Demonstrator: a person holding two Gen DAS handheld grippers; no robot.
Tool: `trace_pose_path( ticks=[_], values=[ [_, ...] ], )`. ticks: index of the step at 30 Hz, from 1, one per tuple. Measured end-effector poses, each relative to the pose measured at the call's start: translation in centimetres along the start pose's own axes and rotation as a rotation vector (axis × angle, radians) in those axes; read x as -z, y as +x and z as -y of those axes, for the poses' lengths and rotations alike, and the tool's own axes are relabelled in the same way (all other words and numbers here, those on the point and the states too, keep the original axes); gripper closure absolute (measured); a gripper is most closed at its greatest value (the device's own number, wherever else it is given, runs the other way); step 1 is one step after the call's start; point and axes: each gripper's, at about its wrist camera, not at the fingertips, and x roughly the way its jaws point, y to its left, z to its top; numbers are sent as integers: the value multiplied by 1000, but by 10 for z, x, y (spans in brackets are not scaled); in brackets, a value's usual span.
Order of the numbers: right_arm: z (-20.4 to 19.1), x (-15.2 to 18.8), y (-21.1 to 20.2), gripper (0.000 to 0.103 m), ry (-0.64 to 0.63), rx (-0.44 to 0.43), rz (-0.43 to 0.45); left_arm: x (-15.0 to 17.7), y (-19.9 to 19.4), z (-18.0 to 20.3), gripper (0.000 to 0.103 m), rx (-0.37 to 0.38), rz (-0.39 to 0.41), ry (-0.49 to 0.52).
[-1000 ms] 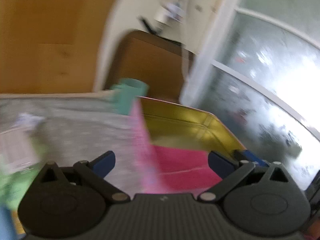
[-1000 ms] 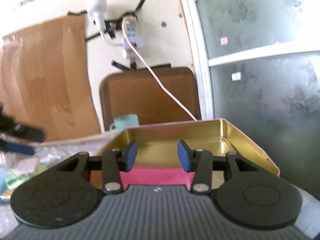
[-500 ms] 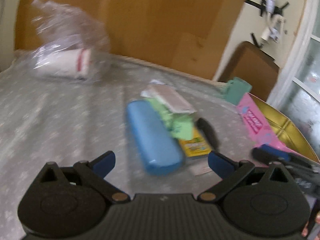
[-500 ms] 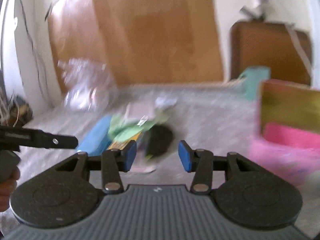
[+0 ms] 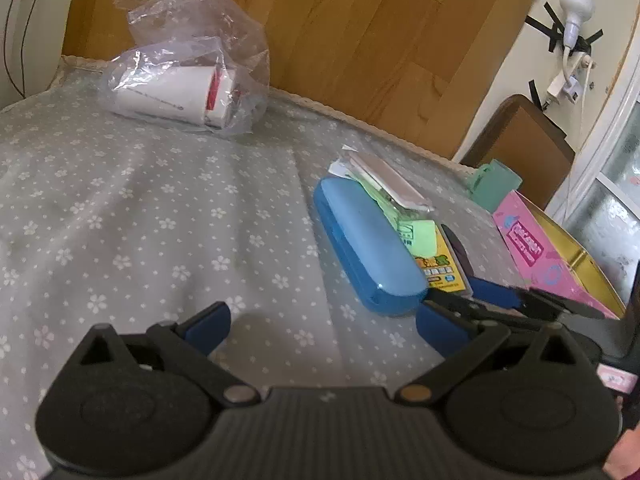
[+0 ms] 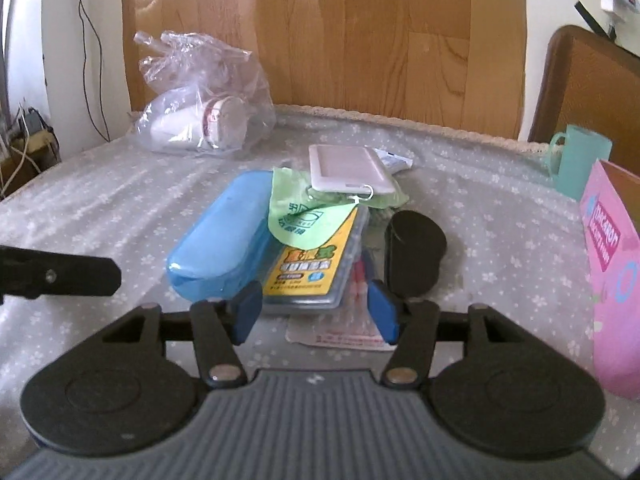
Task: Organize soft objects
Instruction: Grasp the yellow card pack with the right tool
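Both tongs (image 6: 316,312) empty — right jaws opening.

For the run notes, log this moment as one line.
left gripper: open, empty | right gripper: opening, empty, facing yellow case | blue case: untouched

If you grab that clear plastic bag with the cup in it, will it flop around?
Probably yes. The plastic bag is thin and crumpled, so it would likely sag and crinkle. The white cup lies on its side inside, so it might slide or roll within. It looks light, though the film could slip in a pinch.
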Motion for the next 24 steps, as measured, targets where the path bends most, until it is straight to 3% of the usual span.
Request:
trace_pose_path(
  ticks=[1,4,14,18,20,21,23,24],
  values=[
    [-2,-1,2,42,-10,10,-1,1,0,1,1,2,-1,1],
    [-3,-2,4,64,-17,19,0,2,-2,6,1,10,-2,7],
    [18,21,-46,85,61,-41,-7,5,1,34,1,87,-40,44],
    [37,48,-81,85,134,-30,-19,9,8,66,1,157,-72,108],
    [47,64,-98,79,174,-12,-19,11,13,81,1,181,-88,137],
    [51,70,-106,75,188,-3,-14,11,16,90,1,195,-102,151],
    [59,80,-118,56,213,23,-5,10,22,103,1,215,-122,166],
    [61,83,-122,53,221,37,0,9,25,110,1,226,-129,174]
  ],
)
